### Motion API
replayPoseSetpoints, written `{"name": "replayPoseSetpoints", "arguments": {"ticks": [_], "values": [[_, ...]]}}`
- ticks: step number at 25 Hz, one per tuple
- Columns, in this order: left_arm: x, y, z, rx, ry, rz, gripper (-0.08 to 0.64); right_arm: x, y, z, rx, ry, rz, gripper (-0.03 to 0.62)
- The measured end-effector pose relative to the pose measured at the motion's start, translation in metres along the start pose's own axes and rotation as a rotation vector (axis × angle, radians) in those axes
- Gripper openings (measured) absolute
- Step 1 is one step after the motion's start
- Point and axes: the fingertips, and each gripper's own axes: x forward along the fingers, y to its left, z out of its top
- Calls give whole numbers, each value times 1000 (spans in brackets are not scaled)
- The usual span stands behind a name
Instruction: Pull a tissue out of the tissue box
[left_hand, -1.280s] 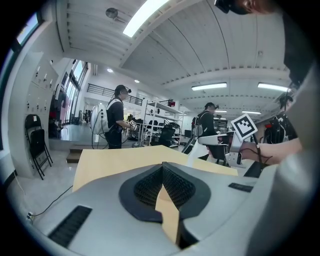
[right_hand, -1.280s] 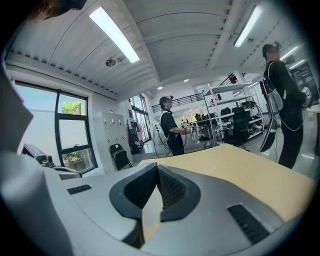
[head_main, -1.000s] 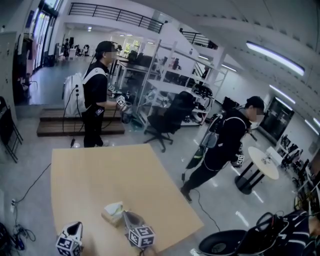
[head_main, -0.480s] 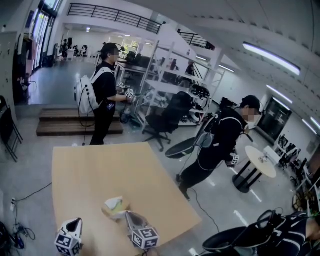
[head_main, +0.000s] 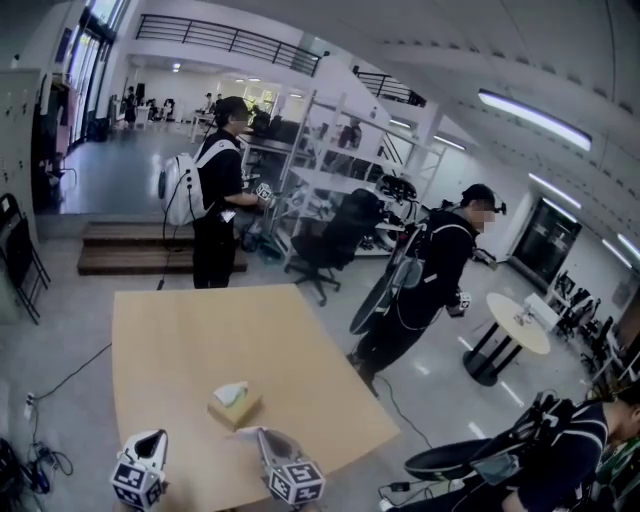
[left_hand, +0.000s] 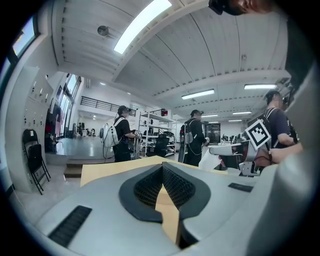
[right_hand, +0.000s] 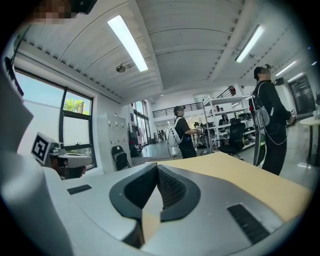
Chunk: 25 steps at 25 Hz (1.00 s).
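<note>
A tan tissue box (head_main: 234, 405) with a pale tissue sticking out of its top lies on the light wooden table (head_main: 200, 335), near the front edge. My left gripper (head_main: 152, 438) is at the bottom left, well to the left of the box and apart from it. Its jaws (left_hand: 162, 166) are shut on nothing. My right gripper (head_main: 264, 435) is just right of the box and nearer me, not touching it. Its jaws (right_hand: 157, 166) are shut with nothing between them. The box shows in neither gripper view.
A person in black (head_main: 425, 275) walks past the table's right side. Another with a white backpack (head_main: 215, 195) stands beyond the far edge. A black office chair (head_main: 335, 240), metal shelving (head_main: 330, 165), a round white table (head_main: 520, 325) and floor cables (head_main: 40, 455) surround the table.
Both grippers have drawn back from the tissue box toward me and risen a little; the right one no longer reaches the box. The two people behind have walked on.
</note>
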Motion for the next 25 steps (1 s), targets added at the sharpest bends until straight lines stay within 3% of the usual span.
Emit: {"name": "replayPoseSetpoints", "arguments": {"ticks": [12,25], "values": [[-60,-33,14,26,-40,2,8,-75,28,-8,-13,-16,-34,2],[-86,-46,21,35,-61,-7,7,-103,44,-11,-4,-32,-46,2]]}}
